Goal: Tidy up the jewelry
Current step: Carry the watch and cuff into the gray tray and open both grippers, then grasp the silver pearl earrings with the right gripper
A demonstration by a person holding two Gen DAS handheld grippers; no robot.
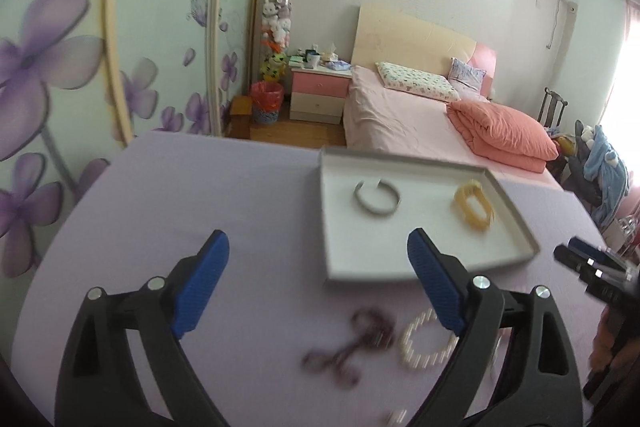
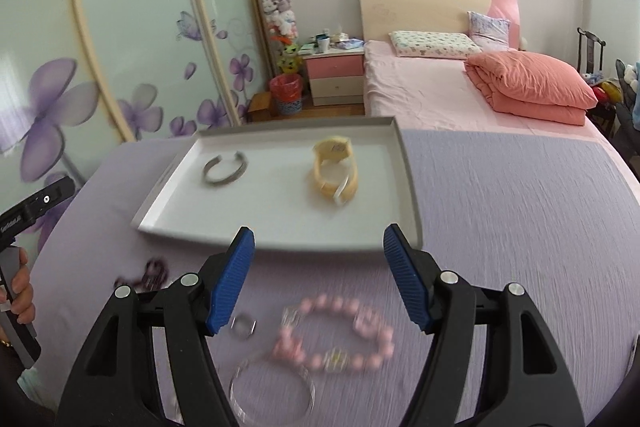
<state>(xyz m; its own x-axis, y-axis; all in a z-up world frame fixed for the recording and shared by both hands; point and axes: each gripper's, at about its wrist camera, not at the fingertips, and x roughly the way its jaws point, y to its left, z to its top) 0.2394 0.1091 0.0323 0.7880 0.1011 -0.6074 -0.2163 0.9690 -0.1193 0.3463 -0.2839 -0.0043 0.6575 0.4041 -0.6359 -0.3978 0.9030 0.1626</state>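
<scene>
A shallow grey-white tray (image 1: 332, 227) (image 2: 168, 199) lies on the lilac tablecloth. In it are a silver cuff bangle (image 1: 377, 197) (image 2: 224, 169) and a yellow bracelet (image 1: 474, 205) (image 2: 335, 169). On the cloth in front of the tray lie a dark red beaded piece (image 1: 352, 343) (image 2: 148, 275), a white pearl bracelet (image 1: 426, 341), a pink bead bracelet (image 2: 336, 335), a small silver ring (image 2: 243, 327) and a clear bangle (image 2: 272, 393). My left gripper (image 1: 318, 259) is open and empty above the cloth. My right gripper (image 2: 319, 247) is open and empty above the pink bracelet.
The table's far edge (image 1: 240, 141) meets a floral wardrobe door (image 1: 60, 67). A pink bed (image 1: 420, 123) with a folded quilt (image 2: 532, 87) stands beyond. The right gripper's body (image 1: 592, 267) shows at the left view's right edge; the left one's (image 2: 32, 211) at the right view's left edge.
</scene>
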